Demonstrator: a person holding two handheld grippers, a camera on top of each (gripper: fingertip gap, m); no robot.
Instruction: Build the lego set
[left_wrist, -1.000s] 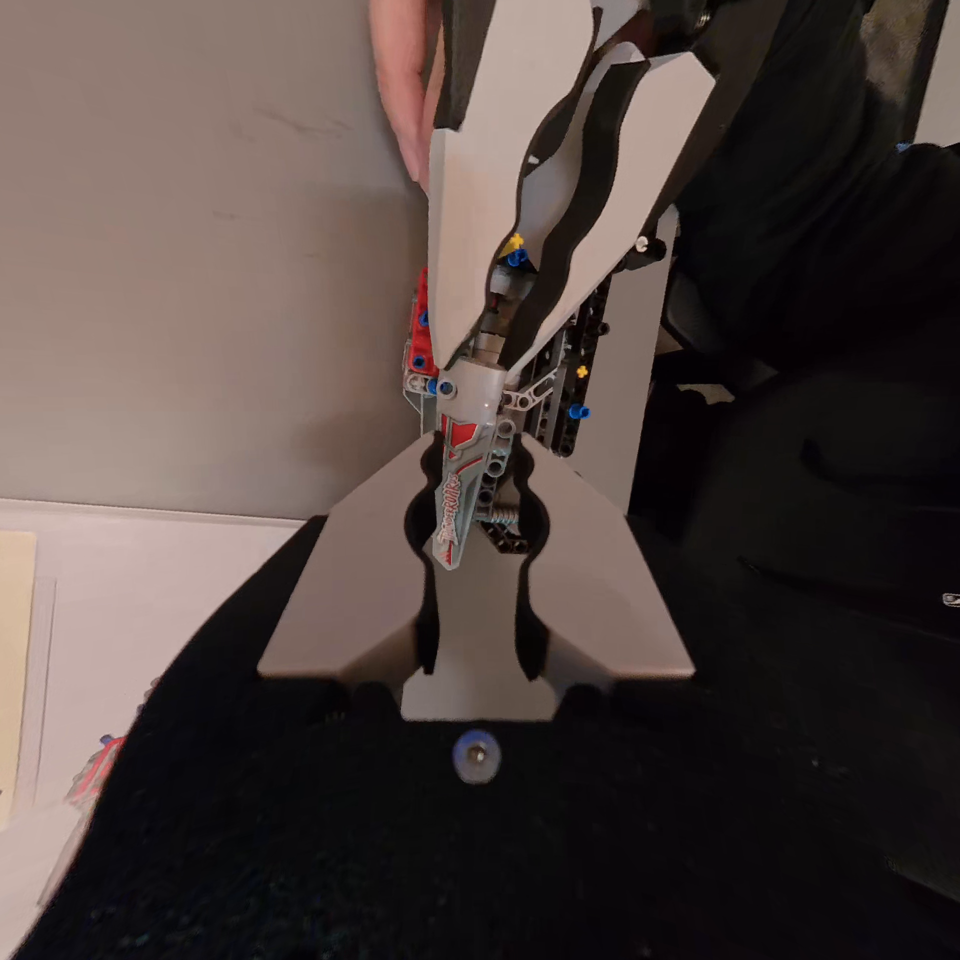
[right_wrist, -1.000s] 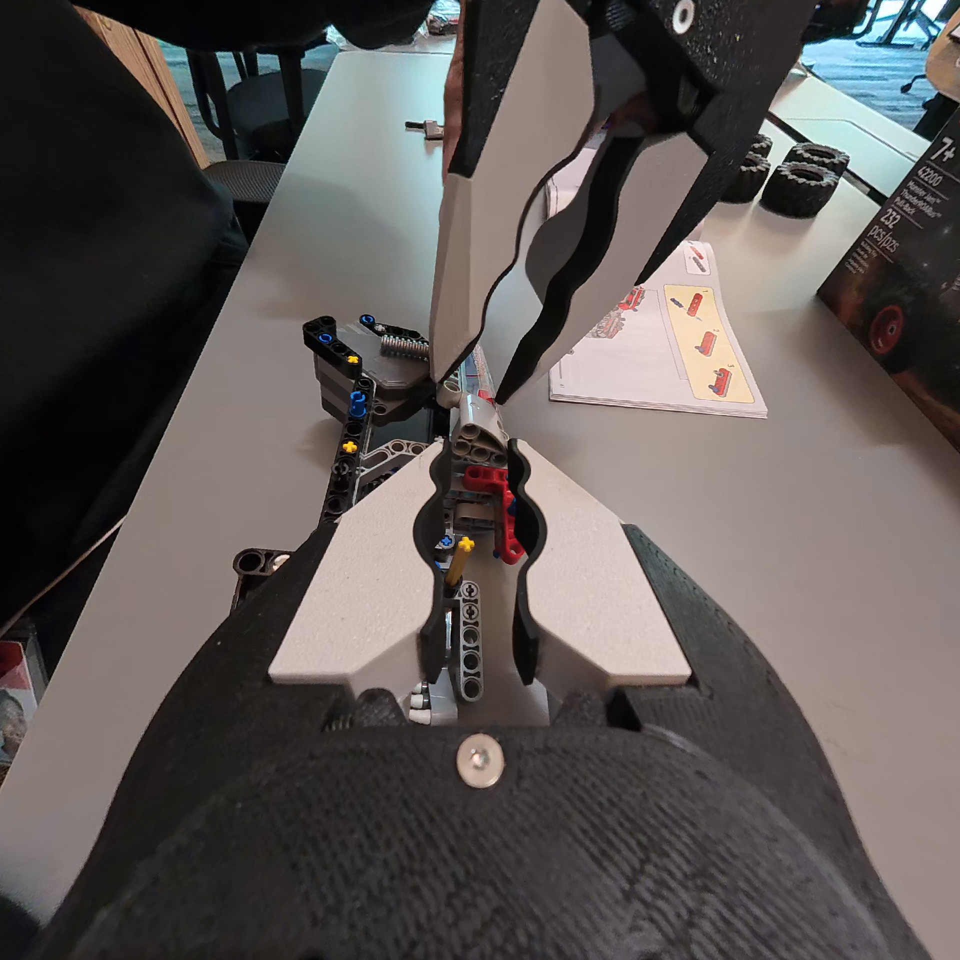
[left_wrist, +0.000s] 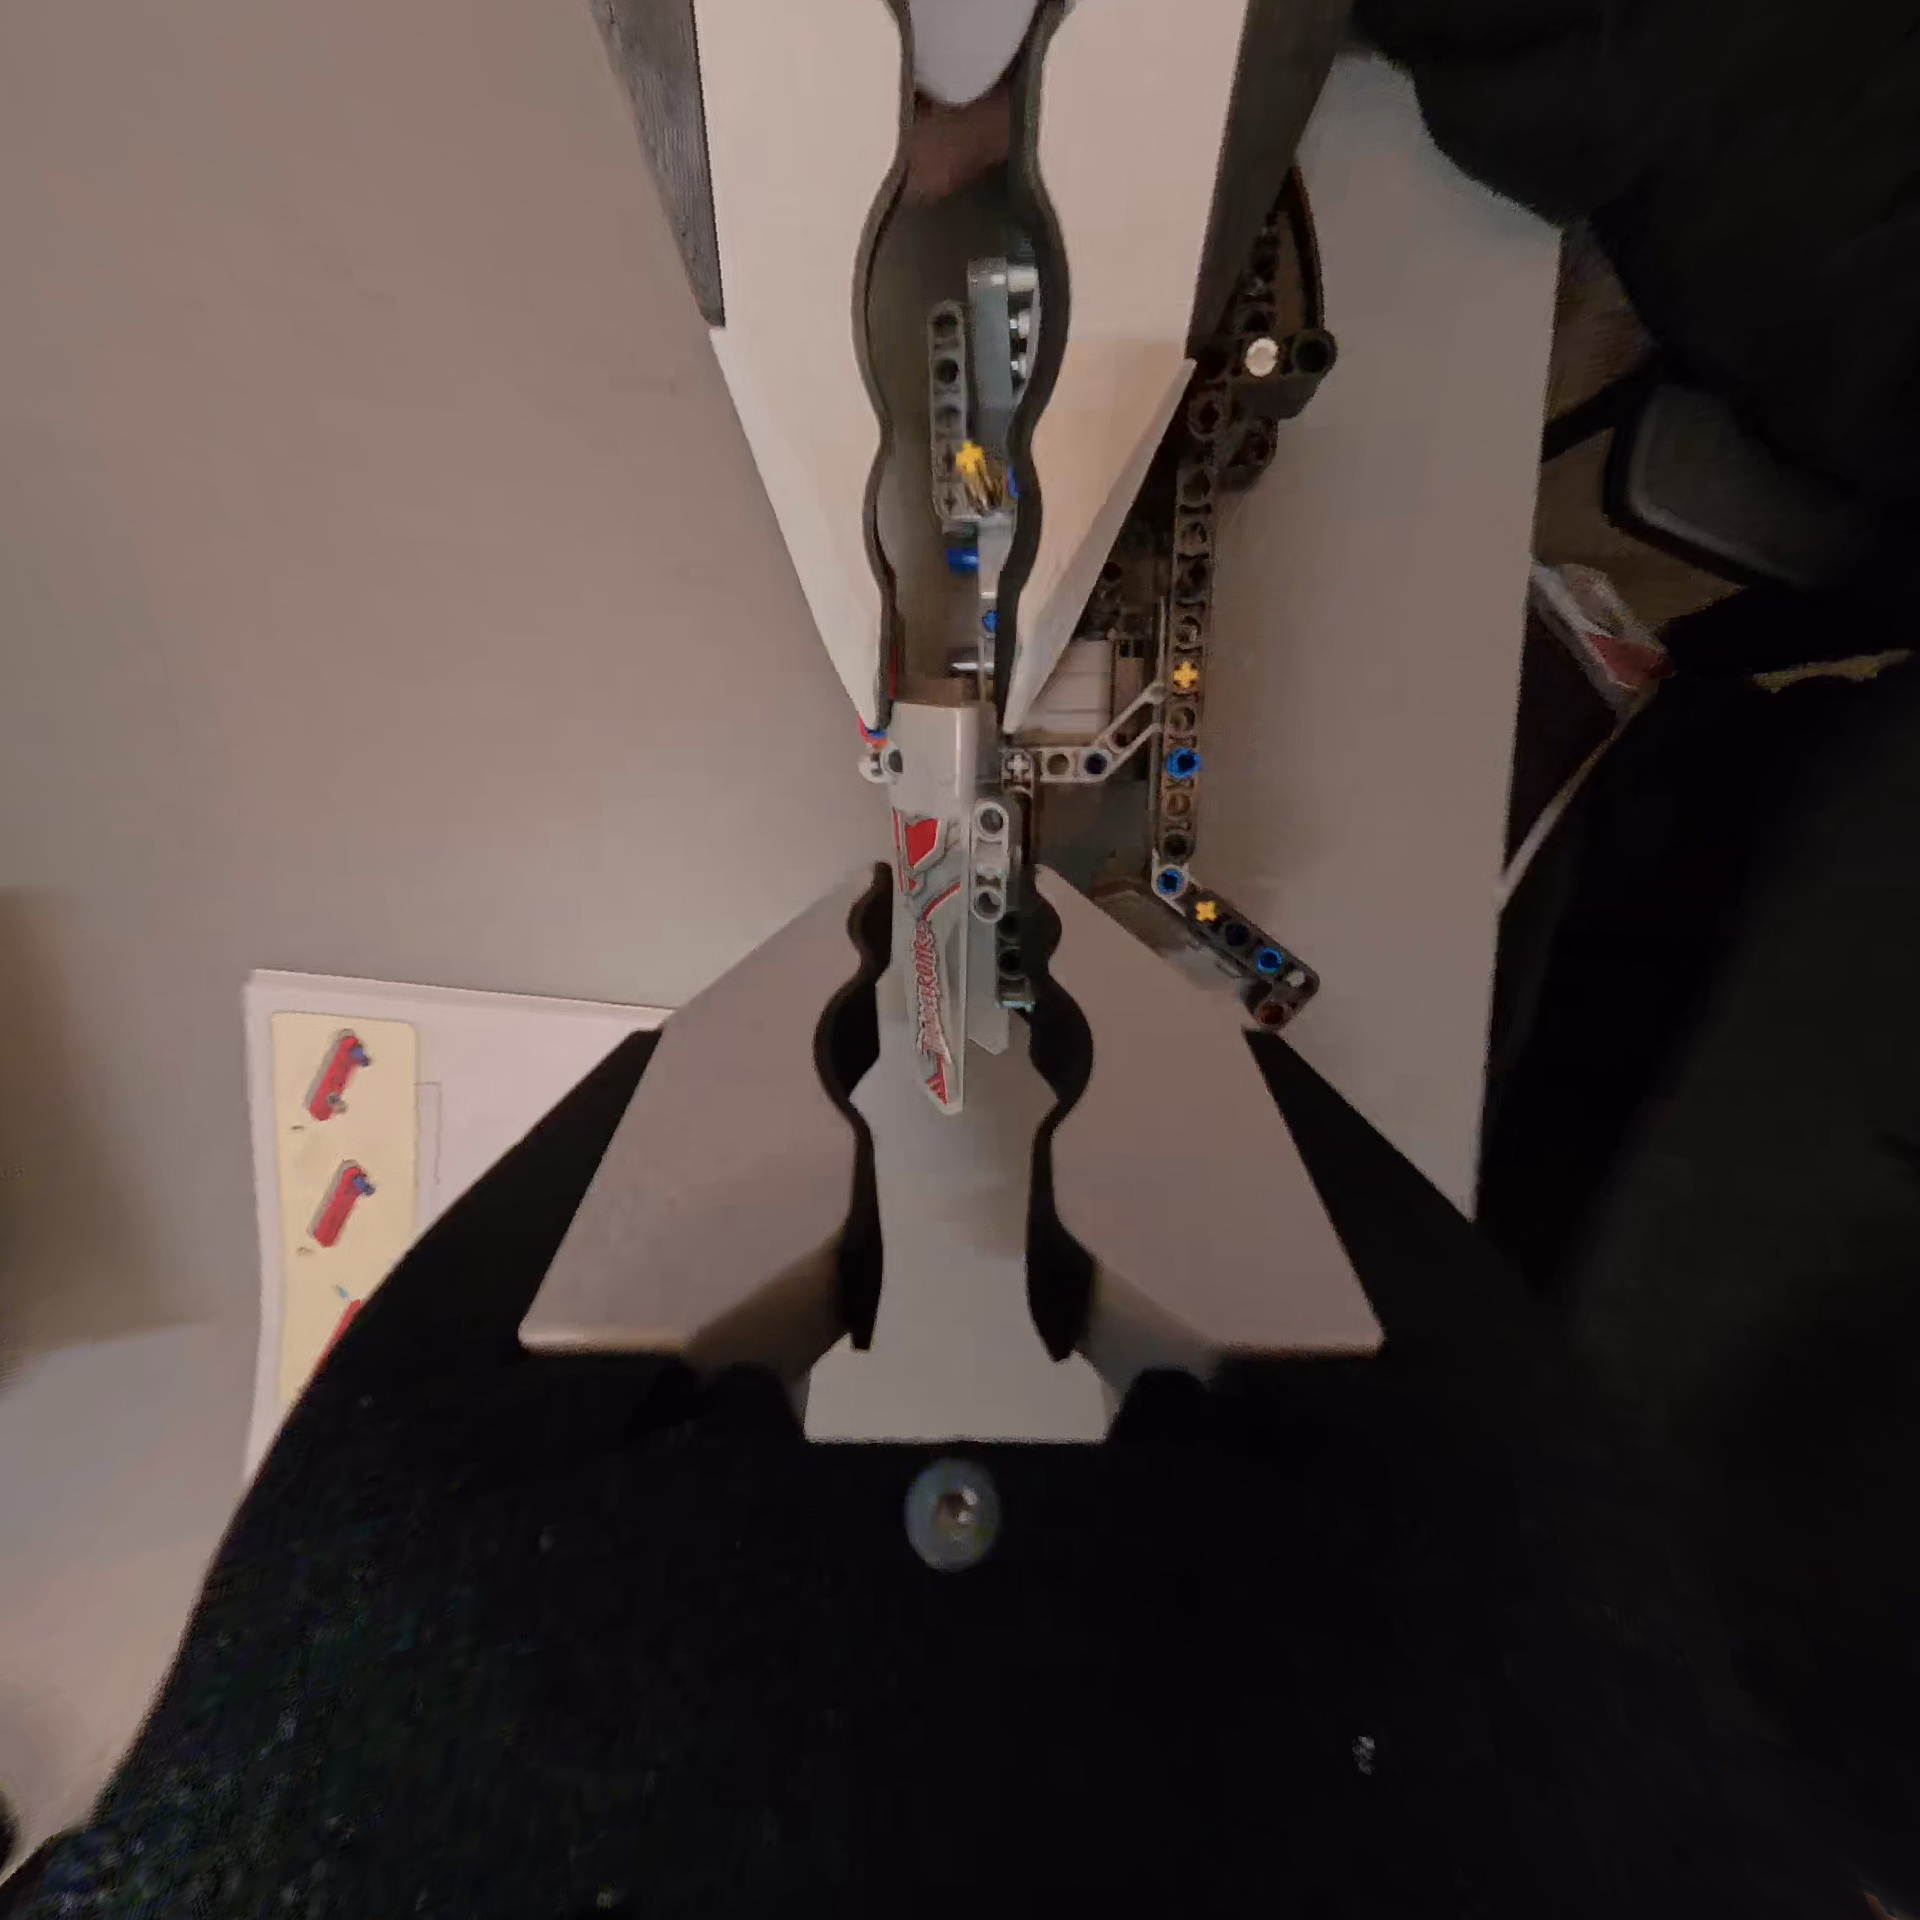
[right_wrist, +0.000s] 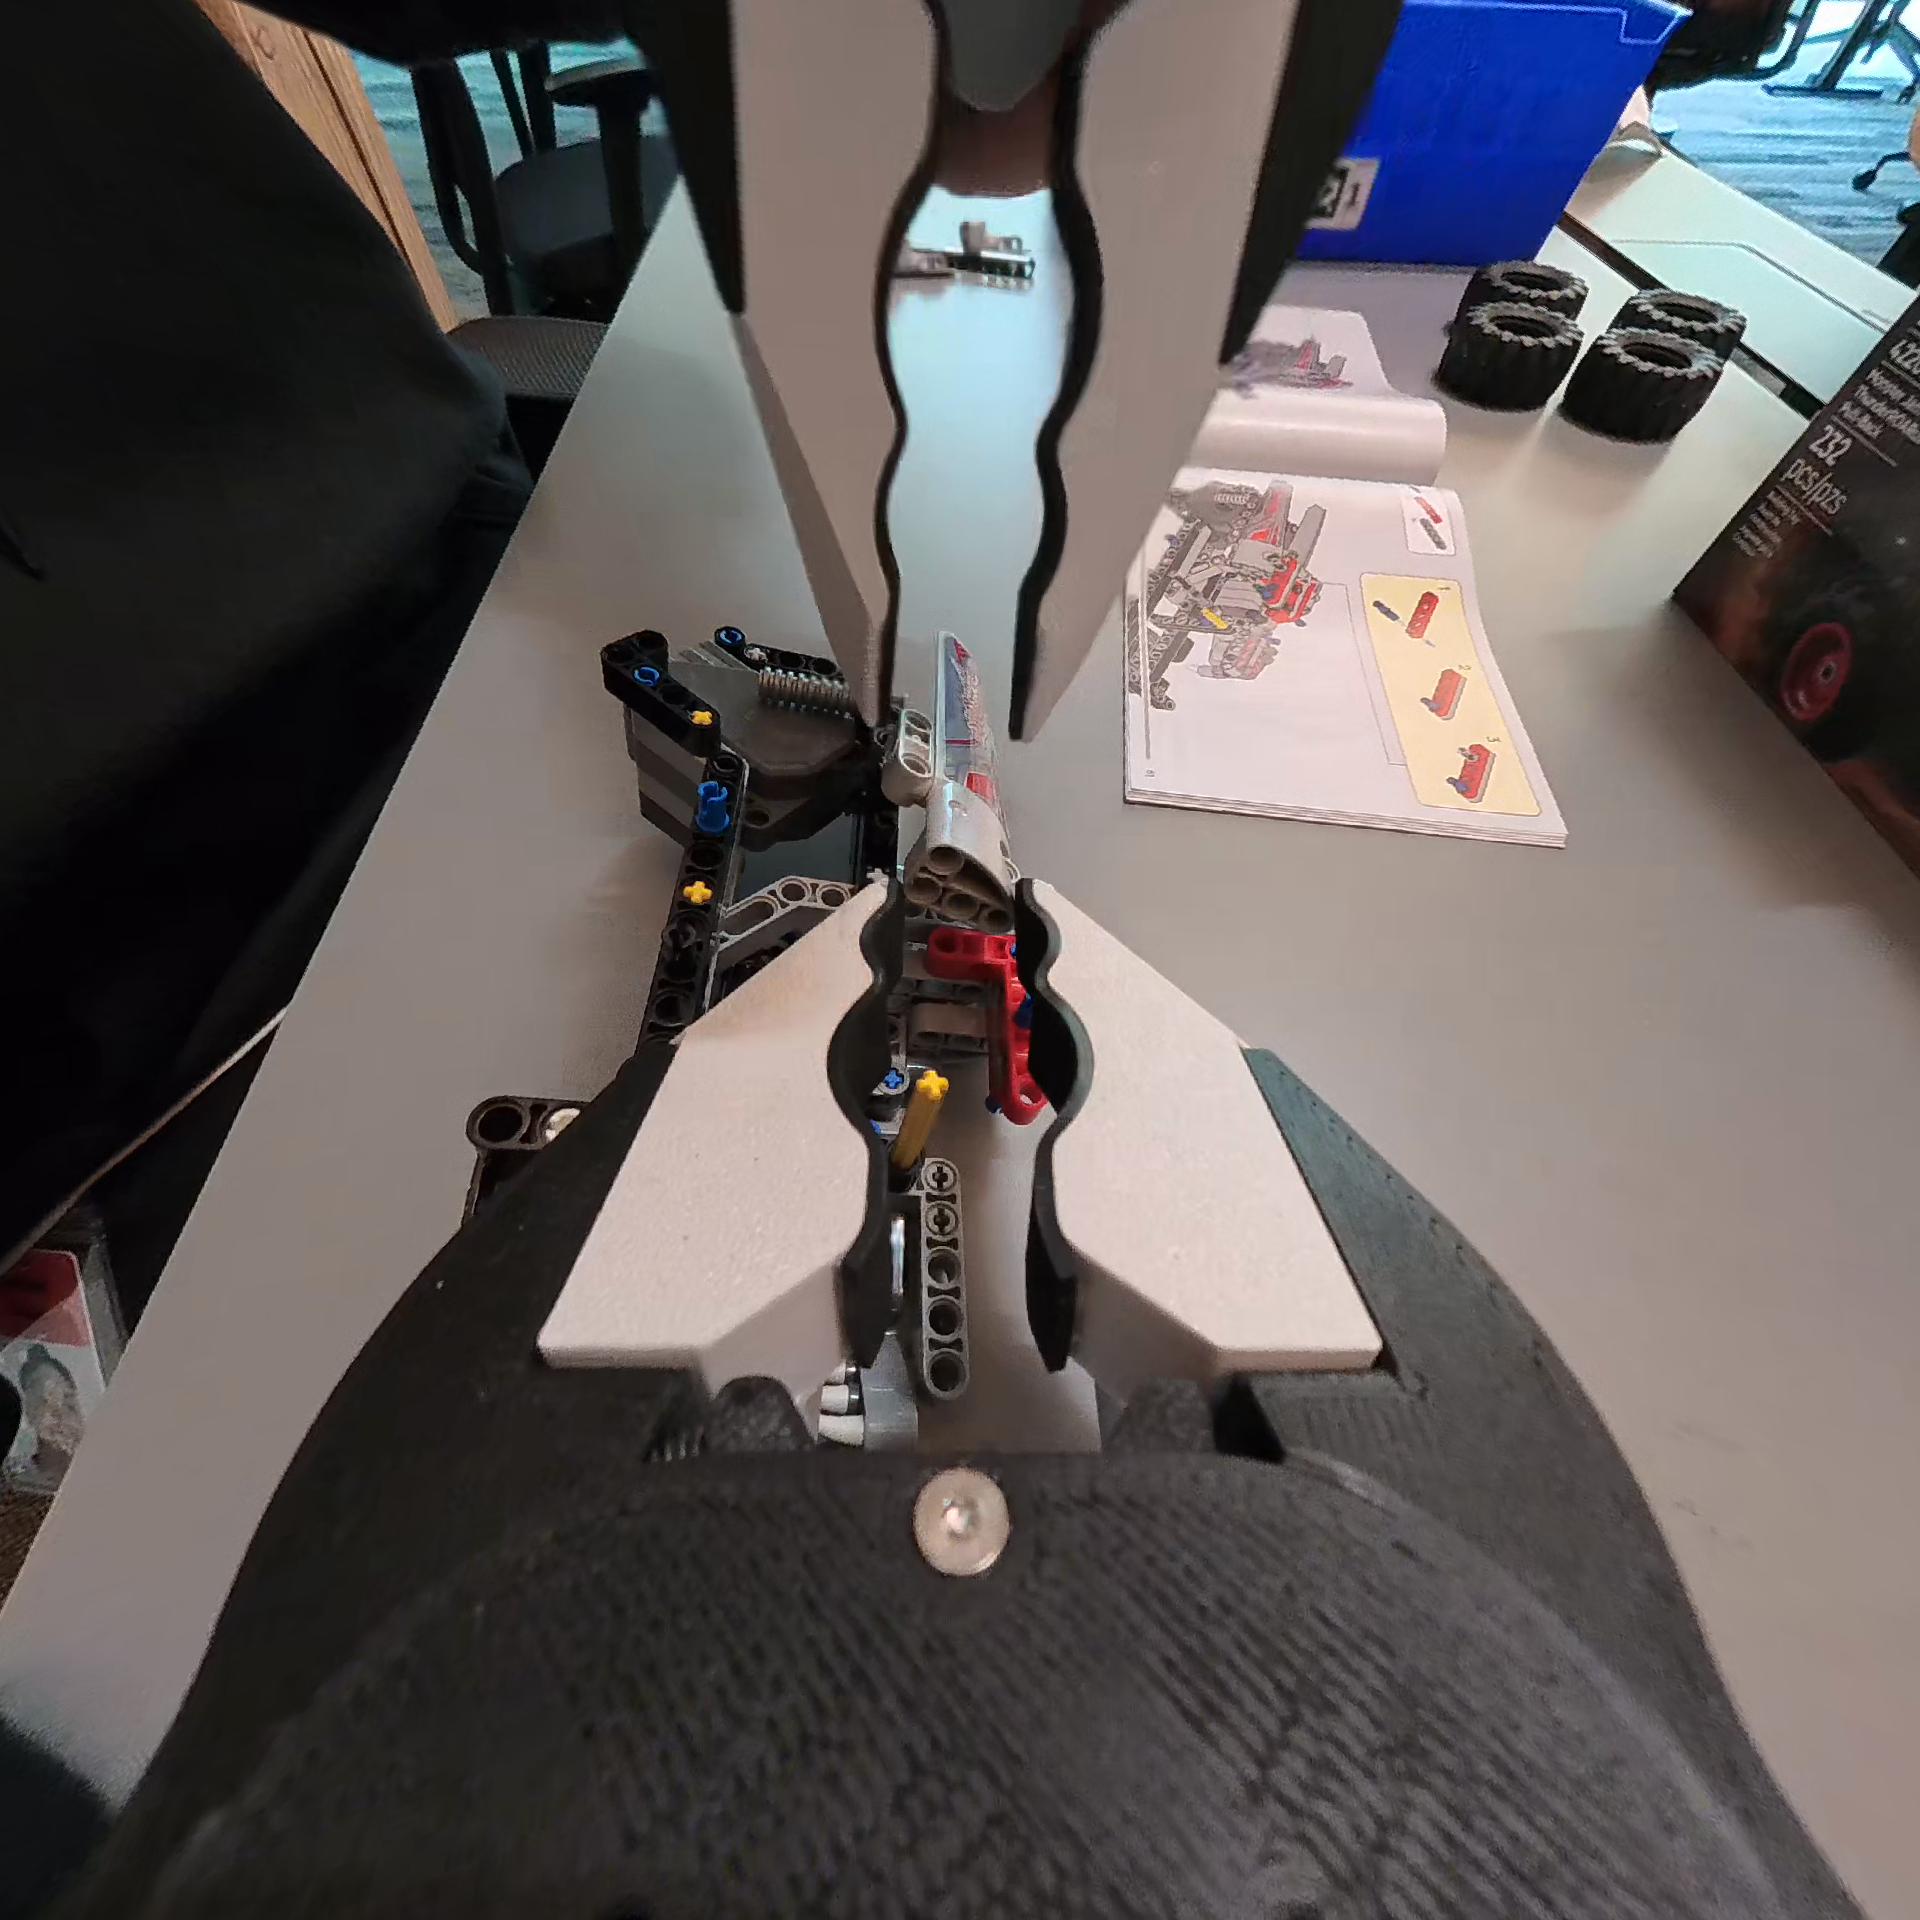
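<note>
Grippers are meeting nose to nose over the lego model (right_wrist: 790, 790), which is lying on the grey table (right_wrist: 1299, 1039) near its left edge. We are seeing the left gripper (left_wrist: 951, 894) with its fingers (left_wrist: 727, 1122) set around the model's long grey panel (left_wrist: 935, 935), the one with red markings; the tips are sitting close on either side of it and of the grey beam beside it, though we cannot tell whether they are truly pinching or only bracketing it. From the right wrist view, the same gripper is coming down from the top of the frame, its tips just at the far end of that panel (right_wrist: 966, 758).

The right gripper (right_wrist: 951, 904) is holding its fingers (right_wrist: 727, 1143) closed in on the near end of the model, with a red piece (right_wrist: 987, 997), a yellow axle (right_wrist: 920, 1117) and a grey holed beam (right_wrist: 943, 1278) sitting in the slot between the pads (the left pad looks pressed against the parts; the right one is close).

Black frame beams (right_wrist: 696, 894) with blue and yellow pins are lying flat on the table to the left of the grippers. An open instruction booklet (right_wrist: 1330, 665) is lying to the right, four black tyres (right_wrist: 1590, 348) are standing beyond it, and a dark box (right_wrist: 1829, 582) is sitting at the right edge.
</note>
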